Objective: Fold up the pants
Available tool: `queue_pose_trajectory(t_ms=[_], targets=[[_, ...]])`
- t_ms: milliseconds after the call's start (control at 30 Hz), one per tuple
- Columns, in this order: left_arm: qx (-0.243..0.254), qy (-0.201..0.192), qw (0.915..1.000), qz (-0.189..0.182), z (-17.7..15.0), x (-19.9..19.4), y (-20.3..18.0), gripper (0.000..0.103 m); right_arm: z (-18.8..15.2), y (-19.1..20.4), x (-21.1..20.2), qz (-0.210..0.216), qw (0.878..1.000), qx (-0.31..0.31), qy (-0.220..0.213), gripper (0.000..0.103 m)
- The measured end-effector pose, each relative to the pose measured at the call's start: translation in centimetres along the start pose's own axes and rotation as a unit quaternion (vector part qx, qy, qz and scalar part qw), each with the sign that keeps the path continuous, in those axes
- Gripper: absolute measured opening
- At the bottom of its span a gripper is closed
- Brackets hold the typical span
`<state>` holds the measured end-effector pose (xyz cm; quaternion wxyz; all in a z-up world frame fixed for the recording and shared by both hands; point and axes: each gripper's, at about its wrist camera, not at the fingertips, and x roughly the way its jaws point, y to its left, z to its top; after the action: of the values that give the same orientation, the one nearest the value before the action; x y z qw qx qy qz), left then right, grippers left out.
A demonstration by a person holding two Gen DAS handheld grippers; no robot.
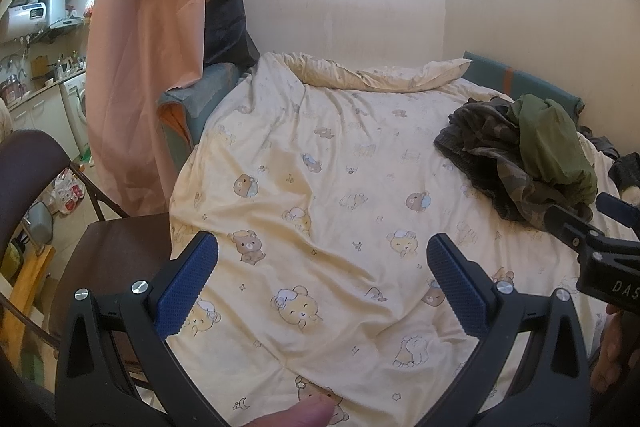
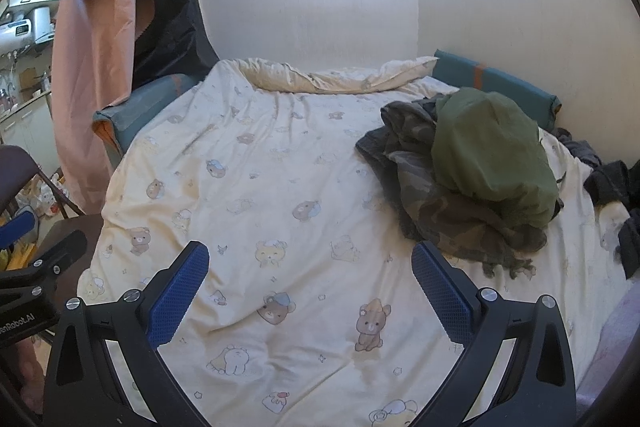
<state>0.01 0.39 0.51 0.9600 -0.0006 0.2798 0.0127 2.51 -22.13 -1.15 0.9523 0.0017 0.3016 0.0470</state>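
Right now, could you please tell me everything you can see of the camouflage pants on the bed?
The camouflage pants lie crumpled in a loose heap, unfolded, on the bear-print duvet toward the bed's right side, ahead of the right gripper. The fabric looks soft and thick, patterned in grey, brown and dull green, with a darker ribbed band at the left edge and a frayed-looking lower hem. A plain green garment lies bunched on top, hiding much of them. Neither gripper touches them; both stand open.

Crumpled matt cloth pants [image 2: 472, 179] on soft, wrinkled printed cotton duvet [image 2: 280, 195].
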Motion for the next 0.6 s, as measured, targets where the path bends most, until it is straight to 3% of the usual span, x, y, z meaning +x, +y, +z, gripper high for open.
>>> queue_pose_trajectory(t_ms=[433,600], targets=[[0.007,0.027,0.9996,0.008,-0.7,1.8,0.2,0.103,0.1,-2.0,1.4,-0.007,1.0,0.018,0.022,0.103],[0.013,0.042,0.999,0.011,-0.7,2.9,0.1,0.103,2.1,-6.1,2.7,-0.01,0.997,0.063,0.038,0.103]])
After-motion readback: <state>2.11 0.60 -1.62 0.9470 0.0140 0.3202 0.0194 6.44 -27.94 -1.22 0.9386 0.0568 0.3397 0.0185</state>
